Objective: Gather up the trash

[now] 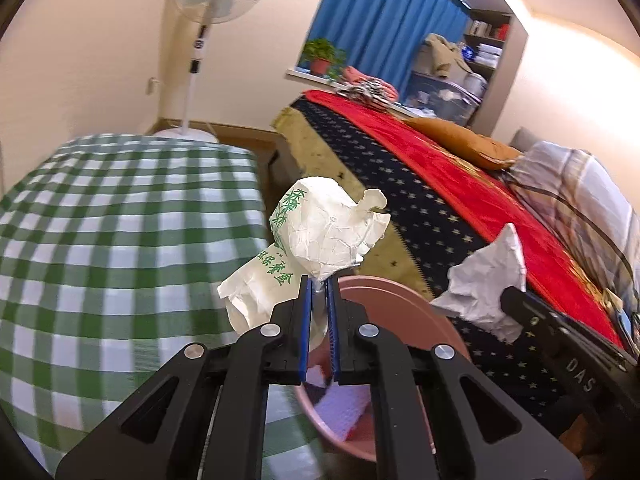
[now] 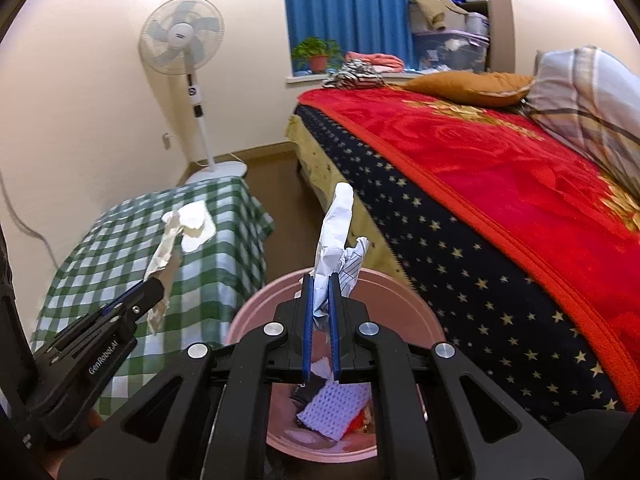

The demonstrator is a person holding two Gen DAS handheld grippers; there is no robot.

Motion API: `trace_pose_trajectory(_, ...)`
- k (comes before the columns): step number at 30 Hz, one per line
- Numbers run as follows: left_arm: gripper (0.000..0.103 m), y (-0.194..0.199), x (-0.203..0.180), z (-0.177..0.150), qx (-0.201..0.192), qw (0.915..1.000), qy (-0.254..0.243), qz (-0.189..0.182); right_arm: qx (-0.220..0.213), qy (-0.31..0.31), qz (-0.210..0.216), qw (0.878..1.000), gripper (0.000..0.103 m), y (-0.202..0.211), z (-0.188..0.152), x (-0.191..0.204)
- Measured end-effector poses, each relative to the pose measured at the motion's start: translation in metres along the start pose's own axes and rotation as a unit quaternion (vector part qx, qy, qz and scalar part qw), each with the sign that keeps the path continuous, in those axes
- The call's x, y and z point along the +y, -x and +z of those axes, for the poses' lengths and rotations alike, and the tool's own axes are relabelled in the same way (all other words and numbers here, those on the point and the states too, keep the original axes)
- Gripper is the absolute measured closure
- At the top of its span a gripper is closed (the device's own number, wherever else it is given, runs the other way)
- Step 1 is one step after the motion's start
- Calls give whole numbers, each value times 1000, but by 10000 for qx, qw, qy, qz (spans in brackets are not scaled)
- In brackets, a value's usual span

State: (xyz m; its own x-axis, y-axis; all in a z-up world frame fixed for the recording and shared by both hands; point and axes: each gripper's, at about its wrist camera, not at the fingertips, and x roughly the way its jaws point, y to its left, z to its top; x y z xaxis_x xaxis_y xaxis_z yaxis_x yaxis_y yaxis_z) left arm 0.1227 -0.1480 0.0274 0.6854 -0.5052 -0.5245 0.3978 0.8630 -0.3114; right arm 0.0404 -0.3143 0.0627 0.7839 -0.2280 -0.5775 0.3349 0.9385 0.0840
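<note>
the left gripper (image 1: 319,284) pinches a crumpled paper bag (image 1: 316,240) with green print; the right gripper (image 2: 320,280) pinches a crumpled white paper (image 2: 334,240). both wads hang above a pink bin (image 2: 400,300) that stands on the floor in the narrow gap between a table under a green checked cloth (image 2: 208,248) and the bed (image 2: 500,184), its rim just beside both edges. scraps already lie inside the bin. beyond the gap brown floor runs open to a standing fan (image 2: 182,40) by the wall, with a blue curtain (image 2: 352,4) and a potted plant (image 2: 318,54) on the sill.
</note>
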Motion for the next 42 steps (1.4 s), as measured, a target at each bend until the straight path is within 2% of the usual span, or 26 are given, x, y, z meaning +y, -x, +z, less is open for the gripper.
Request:
trace_pose_trajectory(6, 95, -20, -26, -8, 208, 9986, -212, -428, 24, -99, -261, 9996, 96, -3, 0, -13)
trace_pose_trajectory(11, 95, -29, -34, -13, 304, 9971, -275, -636, 59, -230, -377, 9990, 96, -7, 0, -21)
trace_pose_trajectory(17, 95, -38, -32, -17, 425, 9938, -93, -1019, 87, -317, -403, 9986, 95, -8, -1, -24)
trace_pose_trajectory(20, 93, -44, -27, -20, 616, 9890, 47, -1345, 97, -377, -457, 9982, 90, -7, 0, -24)
trace_pose_trajectory(21, 86, -45, -26, -21, 630, 9893, 57, -1314, 87, -444, -513, 9977, 81, -6, 0, -26)
trace_pose_trajectory(22, 79, -44, -22, -22, 607, 9905, 89, -1231, 69, -511, -550, 9972, 66, -5, 0, -29)
trace_pose_trajectory(23, 66, -42, -18, -21, 572, 9912, 170, -1185, 50, -577, -582, 9966, 58, -4, 0, -32)
trace_pose_trajectory(24, 62, -40, -13, -20, 546, 9912, 267, -1176, 26, -672, -611, 9959, 50, -3, 0, -35)
trace_pose_trajectory(28, 60, -24, -2, -14, 476, 9946, 238, -893, 57, -811, -581, 9950, 44, -3, -2, -36)
trace_pose_trajectory(30, 52, -12, -1, -9, 399, 9968, 89, -687, 70, -818, -525, 9952, 40, -3, -2, -33)
trace_pose_trajectory(32, 48, 1, -1, -4, 299, 9984, -61, -471, 29, -756, -443, 9961, 32, 1, -1, -27)
trace_pose_trajectory(34, 42, 16, 1, 2, 157, 9994, -229, -193, -81, -648, -336, 9973, 19, 8, 1, -20)
trace_pose_trajectory(35, 37, 22, 2, 4, 102, 9995, -271, -102, -129, -603, -297, 9977, 17, 11, 1, -17)
trace_pose_trajectory(37, 36, 42, 10, 10, -46, 9992, -327, 202, -232, -478, -185, 9984, 8, 20, 4, -9)
trace_pose_trajectory(38, 34, 52, 15, 12, -96, 9989, -320, 341, -262, -413, -122, 9987, 6, 24, 4, -5)
trace_pose_trajectory(41, 19, 80, 28, 12, -248, 9958, -310, 829, -226, -192, 32, 9996, 5, 32, 0, 7)
trace_pose_trajectory(42, 18, 93, 34, 8, -302, 9937, -297, 1042, -197, -23, 121, 9997, 5, 35, -3, 14)
